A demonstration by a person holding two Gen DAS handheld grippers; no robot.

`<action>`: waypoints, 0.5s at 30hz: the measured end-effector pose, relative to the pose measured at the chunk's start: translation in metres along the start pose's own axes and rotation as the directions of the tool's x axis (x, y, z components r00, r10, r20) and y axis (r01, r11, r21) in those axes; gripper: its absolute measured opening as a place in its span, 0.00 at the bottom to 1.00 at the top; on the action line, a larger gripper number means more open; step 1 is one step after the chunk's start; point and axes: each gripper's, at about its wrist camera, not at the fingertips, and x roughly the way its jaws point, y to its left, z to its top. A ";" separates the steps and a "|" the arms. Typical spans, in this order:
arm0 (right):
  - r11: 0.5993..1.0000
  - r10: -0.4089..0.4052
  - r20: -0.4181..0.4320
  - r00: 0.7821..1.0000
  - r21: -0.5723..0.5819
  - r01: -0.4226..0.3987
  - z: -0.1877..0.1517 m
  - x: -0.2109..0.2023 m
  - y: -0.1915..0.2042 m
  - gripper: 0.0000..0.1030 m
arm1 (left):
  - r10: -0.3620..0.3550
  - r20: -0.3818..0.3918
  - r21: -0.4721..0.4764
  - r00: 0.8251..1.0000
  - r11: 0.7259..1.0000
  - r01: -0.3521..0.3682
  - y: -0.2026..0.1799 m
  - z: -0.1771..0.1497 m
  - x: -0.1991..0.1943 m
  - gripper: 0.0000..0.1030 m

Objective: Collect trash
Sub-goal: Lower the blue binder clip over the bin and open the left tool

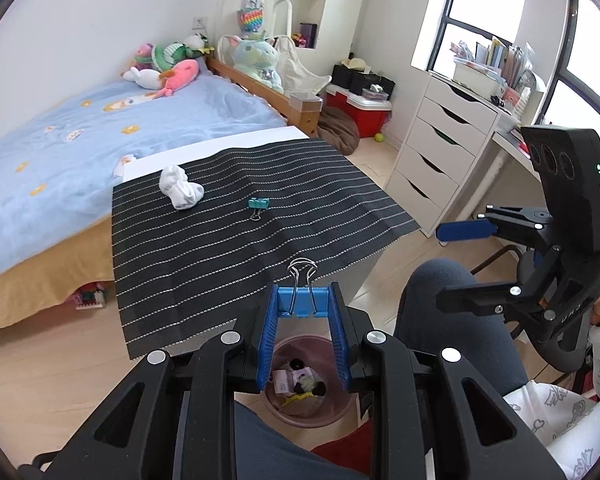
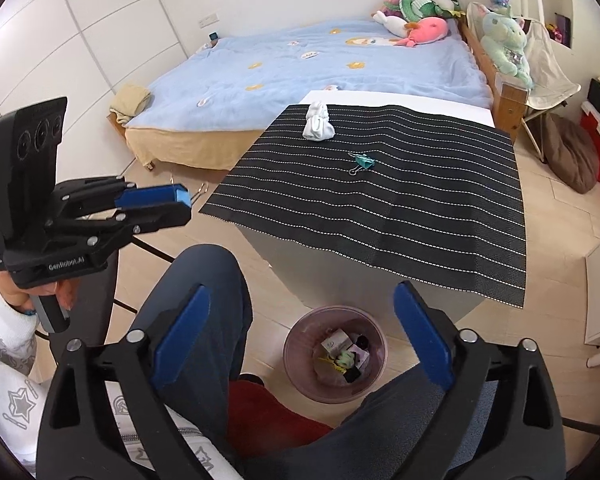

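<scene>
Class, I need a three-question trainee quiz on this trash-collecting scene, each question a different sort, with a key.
1. True or false: the left tongs grip a blue binder clip.
2. Which lies nearer the white sock on the striped mat? A) teal binder clip B) bin
3. Fill in: the right tongs are ____.

Key: 1 true; 2 A; 3 open

Only clear text: "GenRobot.AI" in white on the black body of the left gripper [image 2: 182, 206], seen from right wrist view, just above the hand [image 2: 62, 294] on its grip. Small white label at that body's left end, too tiny to read. Box prints in the trash bin [image 2: 300, 332] unreadable.
</scene>
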 end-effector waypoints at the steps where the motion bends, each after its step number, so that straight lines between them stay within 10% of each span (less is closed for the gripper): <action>1: 1.000 -0.002 0.002 1.000 0.003 0.002 0.000 -0.001 -0.001 0.91 | -0.001 -0.001 0.001 1.000 1.000 0.001 -0.001 0.000 0.001 0.24; 15: 0.998 -0.045 0.029 0.999 0.036 0.044 0.000 -0.013 -0.014 0.94 | -0.033 -0.021 0.049 0.999 0.998 0.034 -0.013 0.001 0.005 0.24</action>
